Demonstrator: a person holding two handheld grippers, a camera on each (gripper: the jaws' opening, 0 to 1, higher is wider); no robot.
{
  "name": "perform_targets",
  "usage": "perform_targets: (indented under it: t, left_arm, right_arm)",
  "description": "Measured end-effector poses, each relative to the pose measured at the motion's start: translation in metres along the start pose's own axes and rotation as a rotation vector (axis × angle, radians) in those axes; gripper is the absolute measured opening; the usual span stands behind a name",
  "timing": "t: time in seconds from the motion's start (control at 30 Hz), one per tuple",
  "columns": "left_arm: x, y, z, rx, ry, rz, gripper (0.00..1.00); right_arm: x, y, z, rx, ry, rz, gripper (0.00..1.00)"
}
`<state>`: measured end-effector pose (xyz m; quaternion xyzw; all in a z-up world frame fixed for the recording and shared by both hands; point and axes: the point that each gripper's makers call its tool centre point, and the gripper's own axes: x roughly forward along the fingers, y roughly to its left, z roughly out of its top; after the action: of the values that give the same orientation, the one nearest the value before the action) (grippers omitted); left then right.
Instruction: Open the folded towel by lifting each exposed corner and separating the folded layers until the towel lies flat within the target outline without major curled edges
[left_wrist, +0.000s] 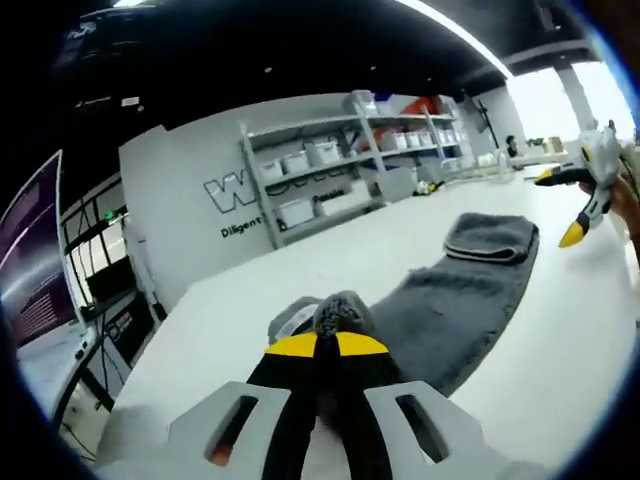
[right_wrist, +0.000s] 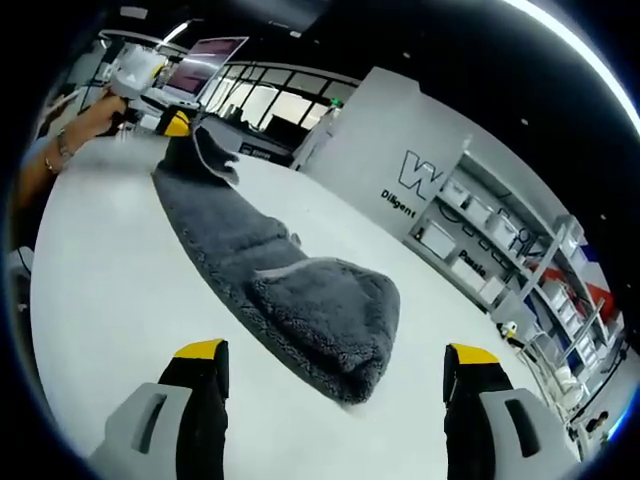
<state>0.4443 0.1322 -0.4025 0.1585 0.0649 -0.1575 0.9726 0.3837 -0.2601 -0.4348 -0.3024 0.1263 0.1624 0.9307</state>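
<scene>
The towel (right_wrist: 300, 290) lies as a long grey strip across the middle of the table (right_wrist: 100, 300), one end still rolled over in a thick fold (left_wrist: 490, 238), the other end bunched in my left tongs (left_wrist: 327, 345), which are pressed together on that corner. My right tongs (right_wrist: 335, 365) are spread wide, jaws either side of the folded end, holding nothing. The risk, as I judge it, is that if I pull up with the left alone, the whole strip will drag along the table instead of opening, and the heavy fold will stay rolled. If my right tongs bite too deep they may catch both layers at once. The plush pile looks thick and limp, so edges may curl back. I see no outline on the table, so placement is uncertain.
</scene>
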Motion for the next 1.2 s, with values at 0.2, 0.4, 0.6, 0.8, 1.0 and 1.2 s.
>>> perform_targets:
  t: [0.2, 0.4, 0.6, 0.8, 1.0, 1.2]
  left_arm:
    - [-0.008, 0.030, -0.029, -0.052, 0.059, 0.102, 0.03]
    - [-0.011, 0.035, -0.050, -0.065, 0.115, 0.123, 0.03]
    - [-0.013, 0.042, -0.082, -0.093, 0.232, 0.120, 0.04]
    - [-0.015, 0.045, -0.072, -0.032, 0.214, 0.137, 0.12]
    - [-0.019, 0.030, -0.045, 0.052, 0.157, 0.060, 0.26]
    - [-0.013, 0.018, -0.029, 0.223, 0.163, -0.018, 0.29]
  right_arm:
    - [0.005, 0.007, 0.006, -0.018, 0.001, 0.016, 0.89]
    - [0.008, 0.011, 0.009, -0.037, 0.005, 0.027, 0.89]
    - [0.009, 0.014, 0.012, -0.044, 0.004, 0.033, 0.88]
    - [0.010, 0.016, 0.012, -0.042, 0.007, 0.039, 0.87]
    - [0.010, 0.017, 0.013, -0.045, 0.009, 0.039, 0.87]
    - [0.008, 0.018, 0.014, -0.050, 0.005, 0.040, 0.87]
